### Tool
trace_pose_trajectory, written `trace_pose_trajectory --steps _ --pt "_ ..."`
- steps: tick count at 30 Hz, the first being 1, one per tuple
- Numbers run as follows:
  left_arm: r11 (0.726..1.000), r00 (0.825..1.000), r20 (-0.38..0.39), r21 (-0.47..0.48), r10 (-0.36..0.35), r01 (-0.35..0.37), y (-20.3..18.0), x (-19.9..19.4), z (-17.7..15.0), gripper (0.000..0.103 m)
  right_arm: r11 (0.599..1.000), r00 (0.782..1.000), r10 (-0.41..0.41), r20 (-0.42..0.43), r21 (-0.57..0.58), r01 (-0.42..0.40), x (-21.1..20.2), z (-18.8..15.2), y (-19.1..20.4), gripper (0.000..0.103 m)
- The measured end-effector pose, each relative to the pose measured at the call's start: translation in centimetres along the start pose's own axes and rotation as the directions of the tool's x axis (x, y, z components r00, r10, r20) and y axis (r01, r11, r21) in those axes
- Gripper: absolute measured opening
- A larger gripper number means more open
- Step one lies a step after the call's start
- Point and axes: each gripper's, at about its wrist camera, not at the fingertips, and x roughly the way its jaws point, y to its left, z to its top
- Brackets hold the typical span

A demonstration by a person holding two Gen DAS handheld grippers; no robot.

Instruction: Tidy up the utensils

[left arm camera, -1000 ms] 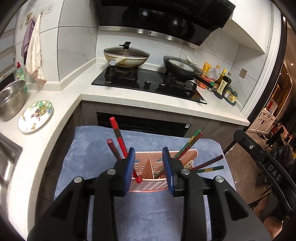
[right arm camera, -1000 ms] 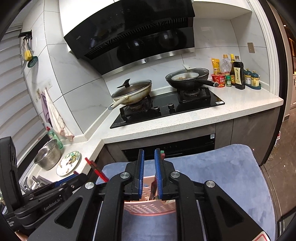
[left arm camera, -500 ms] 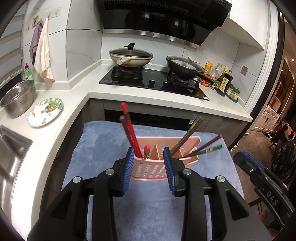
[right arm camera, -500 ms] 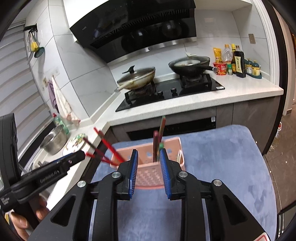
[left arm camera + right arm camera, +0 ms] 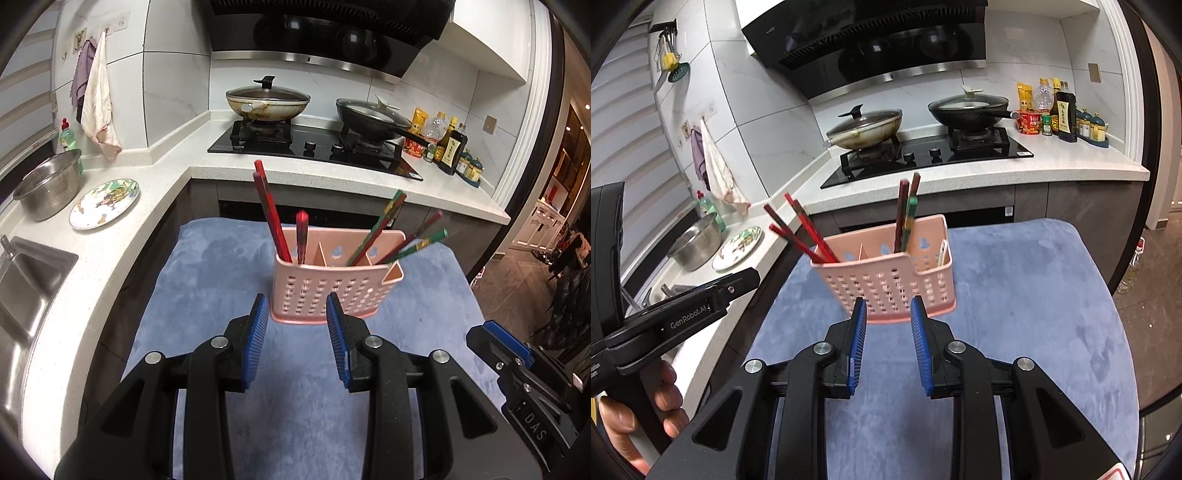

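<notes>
We are holding both the left gripper (image 5: 296,309) and the right gripper (image 5: 887,309) open and empty, the caddy (image 5: 334,286) standing dead ahead, chopsticks (image 5: 271,216) upright.

we are seeing the utensil holder (image 5: 334,286) standing on the cloth-covered surface (image 5: 207,280), just beyond the tips of the left gripper (image 5: 295,343) and the right gripper (image 5: 888,341). chopsticks (image 5: 271,218) are leaning in its left compartment, more chopsticks (image 5: 384,229) in its right. behind it the stove (image 5: 314,146) is sitting on the counter (image 5: 155,206), with a plate (image 5: 105,198) and bowl (image 5: 50,184) lying to the left.
</notes>
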Motion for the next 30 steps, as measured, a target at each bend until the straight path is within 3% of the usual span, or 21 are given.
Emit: trace_pose_trajectory --steps 8,18,30 --pt "1.000 0.999 -0.023 0.005 0.028 -0.028 0.0 -0.1 -2.4 0.032 0.999 0.999 -0.028 -0.016 -0.028 0.028 -0.9 -2.2 0.6 0.035" --pt "0.999 0.998 -0.028 -0.008 0.053 -0.053 0.5 -0.8 -4.2 0.047 0.998 0.998 -0.048 -0.046 -0.042 0.046 -0.9 -4.6 1.0 0.043" --pt "0.997 0.996 -0.043 -0.013 0.074 -0.075 0.9 -1.0 -5.7 0.058 0.993 0.995 -0.082 -0.051 -0.092 0.077 -1.4 -5.6 2.2 0.052"
